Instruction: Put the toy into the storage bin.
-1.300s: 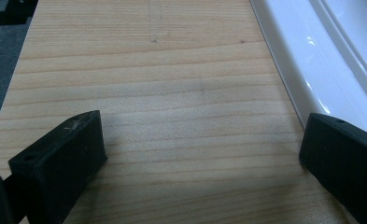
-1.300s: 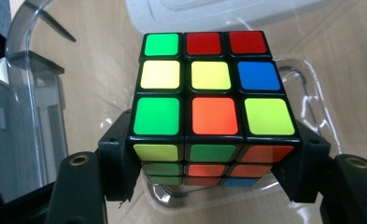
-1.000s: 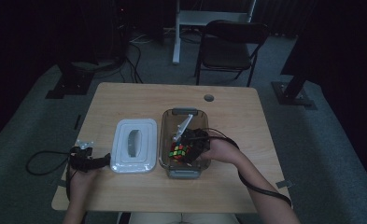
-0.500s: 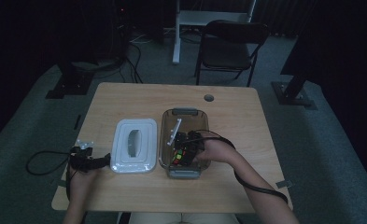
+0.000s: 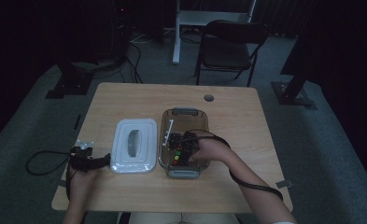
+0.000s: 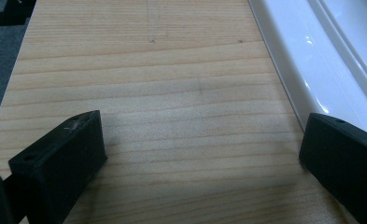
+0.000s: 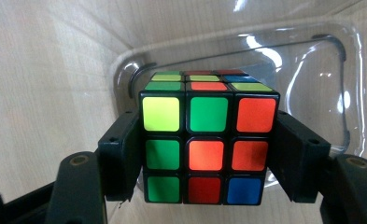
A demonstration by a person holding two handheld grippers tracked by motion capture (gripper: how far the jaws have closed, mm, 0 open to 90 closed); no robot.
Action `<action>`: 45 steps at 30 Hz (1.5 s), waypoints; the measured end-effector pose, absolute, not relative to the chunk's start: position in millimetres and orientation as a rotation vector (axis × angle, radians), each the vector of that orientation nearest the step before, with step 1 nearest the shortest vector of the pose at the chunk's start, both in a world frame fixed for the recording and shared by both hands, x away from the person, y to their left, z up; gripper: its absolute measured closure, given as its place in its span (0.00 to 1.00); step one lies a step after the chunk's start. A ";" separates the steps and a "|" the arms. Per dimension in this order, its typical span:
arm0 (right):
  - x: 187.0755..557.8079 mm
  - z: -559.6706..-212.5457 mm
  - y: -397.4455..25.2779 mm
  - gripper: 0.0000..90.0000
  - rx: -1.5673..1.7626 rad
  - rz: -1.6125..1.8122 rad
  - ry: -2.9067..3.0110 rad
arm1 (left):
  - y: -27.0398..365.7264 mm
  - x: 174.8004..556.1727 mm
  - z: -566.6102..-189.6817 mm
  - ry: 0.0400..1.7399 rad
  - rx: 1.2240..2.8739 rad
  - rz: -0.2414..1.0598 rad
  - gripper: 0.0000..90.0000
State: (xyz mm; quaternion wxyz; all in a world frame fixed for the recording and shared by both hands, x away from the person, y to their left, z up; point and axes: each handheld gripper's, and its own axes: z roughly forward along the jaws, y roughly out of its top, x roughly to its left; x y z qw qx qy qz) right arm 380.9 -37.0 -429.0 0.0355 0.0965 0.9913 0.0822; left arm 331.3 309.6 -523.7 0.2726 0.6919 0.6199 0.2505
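Right gripper view: right tool point(image 7: 208, 154) pinching Rubik's cube point(image 7: 208, 140) betw jaws, cube low inside clear container point(image 7: 312, 51). Left tool point(image 6: 195, 158) spread, idle on counter point(image 6: 148, 93) beside white lid point(image 6: 312, 56). Exit path: straight up.

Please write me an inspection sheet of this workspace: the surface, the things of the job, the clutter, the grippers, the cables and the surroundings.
Surface: wooden table, with a round hole near its far edge.
Job's things: puzzle cube held between the right gripper's jaws inside the clear container; white lid lies on the table left of the container.
Clutter: a white piece lies inside the container by its left wall; what it is cannot be told.
Grippers: right gripper shut on the cube; left gripper open, low over bare wood beside the lid.
Cables: one cable loops left from the left gripper; another trails along the right forearm.
Surroundings: folding chair behind the table, dark stand feet on grey floor.
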 end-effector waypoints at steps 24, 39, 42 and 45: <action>387.0 -400.3 -71.3 0.29 0.471 0.632 2.984 | 309.4 331.0 -523.7 1.669 1.863 0.674 0.01; 387.1 -387.1 -118.9 0.13 0.572 1.023 2.842 | 309.3 331.0 -523.8 1.669 1.861 0.674 0.01; 387.3 -382.0 -128.4 0.13 0.601 1.104 2.795 | 309.4 331.0 -523.7 1.669 1.863 0.673 0.01; 387.6 -380.0 -134.7 0.13 0.639 1.138 2.759 | 309.4 331.0 -523.6 1.669 1.863 0.673 0.01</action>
